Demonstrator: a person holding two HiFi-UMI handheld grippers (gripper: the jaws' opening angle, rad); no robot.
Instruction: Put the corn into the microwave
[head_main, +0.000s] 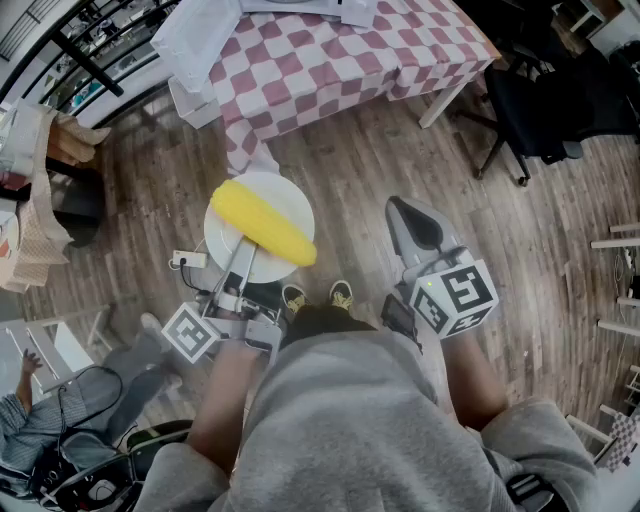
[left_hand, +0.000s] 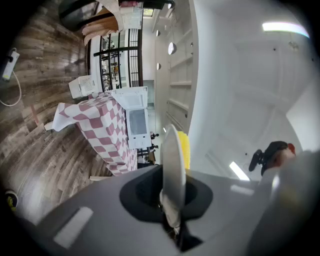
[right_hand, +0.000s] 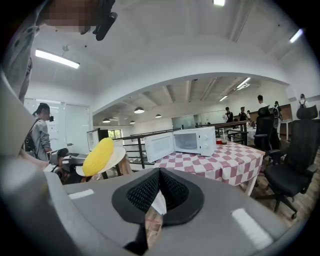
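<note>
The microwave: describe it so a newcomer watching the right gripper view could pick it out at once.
Find the red-and-white checked table at the middle right of the right gripper view, in front of the black railing. On its left end stands the microwave, a white box. It is the largest thing on that table, and its door is swung wide open to the left.

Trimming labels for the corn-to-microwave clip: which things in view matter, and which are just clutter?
Job: corn, plate carrying it, left gripper shut on the plate, open microwave, checked table.
Lying about: black office chair, power strip on the floor.
</note>
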